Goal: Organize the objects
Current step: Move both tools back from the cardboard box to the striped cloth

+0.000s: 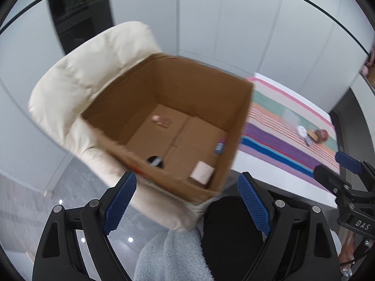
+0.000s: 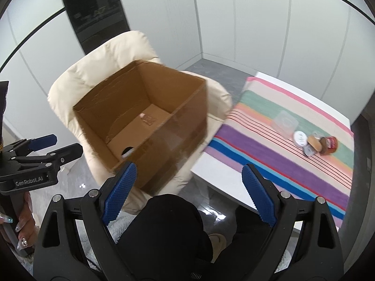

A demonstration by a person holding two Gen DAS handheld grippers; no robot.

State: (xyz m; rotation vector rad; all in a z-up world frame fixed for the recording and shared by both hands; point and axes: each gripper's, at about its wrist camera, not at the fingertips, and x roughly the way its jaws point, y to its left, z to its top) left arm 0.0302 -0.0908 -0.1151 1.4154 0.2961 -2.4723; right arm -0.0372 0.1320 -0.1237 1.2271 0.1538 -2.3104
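An open cardboard box (image 1: 131,98) (image 2: 168,138) stands on a cream armchair (image 1: 77,75) (image 2: 89,75). Inside lie a small pink-capped item (image 1: 160,120), a black object (image 1: 155,160), a white pad (image 1: 202,172) and a blue item (image 1: 219,147). On the striped cloth (image 2: 281,161) lie a clear plastic container (image 2: 284,123), a white round lid (image 2: 300,138), a tan item (image 2: 315,142) and a red jar on its side (image 2: 329,145). My left gripper (image 1: 187,201) is open and empty above the box's near edge. My right gripper (image 2: 189,194) is open and empty between box and table.
The white table (image 2: 222,175) carries the striped cloth at the right. Grey floor (image 1: 77,187) lies below. The person's dark-clothed legs (image 2: 173,229) and a grey fleece (image 1: 168,257) are under the grippers. White wall panels and a dark cabinet (image 2: 93,11) stand behind.
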